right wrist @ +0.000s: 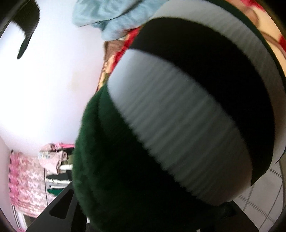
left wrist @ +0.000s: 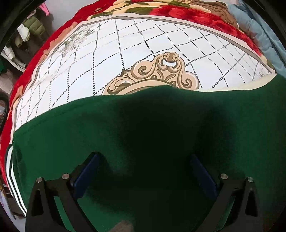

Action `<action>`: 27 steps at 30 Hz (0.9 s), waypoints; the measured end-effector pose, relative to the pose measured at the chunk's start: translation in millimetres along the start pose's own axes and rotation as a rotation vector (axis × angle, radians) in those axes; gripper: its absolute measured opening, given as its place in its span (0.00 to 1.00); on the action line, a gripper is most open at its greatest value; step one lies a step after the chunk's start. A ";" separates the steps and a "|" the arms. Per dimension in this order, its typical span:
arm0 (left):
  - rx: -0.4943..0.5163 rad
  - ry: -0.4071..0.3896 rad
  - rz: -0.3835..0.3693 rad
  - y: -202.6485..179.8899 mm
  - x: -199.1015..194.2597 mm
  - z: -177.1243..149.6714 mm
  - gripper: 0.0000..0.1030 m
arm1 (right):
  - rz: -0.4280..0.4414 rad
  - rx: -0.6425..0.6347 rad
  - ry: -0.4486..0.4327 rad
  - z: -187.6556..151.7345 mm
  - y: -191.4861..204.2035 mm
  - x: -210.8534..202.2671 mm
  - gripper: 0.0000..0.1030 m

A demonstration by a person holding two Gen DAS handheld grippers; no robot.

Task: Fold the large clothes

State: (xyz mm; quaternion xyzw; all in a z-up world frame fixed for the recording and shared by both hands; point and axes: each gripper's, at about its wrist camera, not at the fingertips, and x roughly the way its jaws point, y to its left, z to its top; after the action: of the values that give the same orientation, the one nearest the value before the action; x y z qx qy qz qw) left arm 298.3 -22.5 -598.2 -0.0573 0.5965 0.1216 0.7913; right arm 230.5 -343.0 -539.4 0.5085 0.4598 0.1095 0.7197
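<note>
Gripping the green garment (right wrist: 125,178), right gripper (right wrist: 143,214); left gripper (left wrist: 143,160) open above it.

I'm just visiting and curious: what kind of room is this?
Probably a bedroom at home. A white checked bedsheet with a beige scroll ornament lies over a red floral plush blanket, like a made bed, and puffy coats hang at the left edge.

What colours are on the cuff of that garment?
The cuff is ribbed with white and black bands, on a dark green garment. It shows best in the right wrist view.
</note>
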 end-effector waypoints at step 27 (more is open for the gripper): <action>-0.851 -0.023 0.234 335.0 -150.8 -213.0 1.00 | -0.103 -1.032 0.548 -408.3 286.8 243.8 0.23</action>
State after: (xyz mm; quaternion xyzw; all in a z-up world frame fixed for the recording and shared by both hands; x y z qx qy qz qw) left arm -26.2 231.4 -495.5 -0.3087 0.4872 0.4459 0.6845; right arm 138.5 198.8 -459.3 0.0224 0.5404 0.4118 0.7334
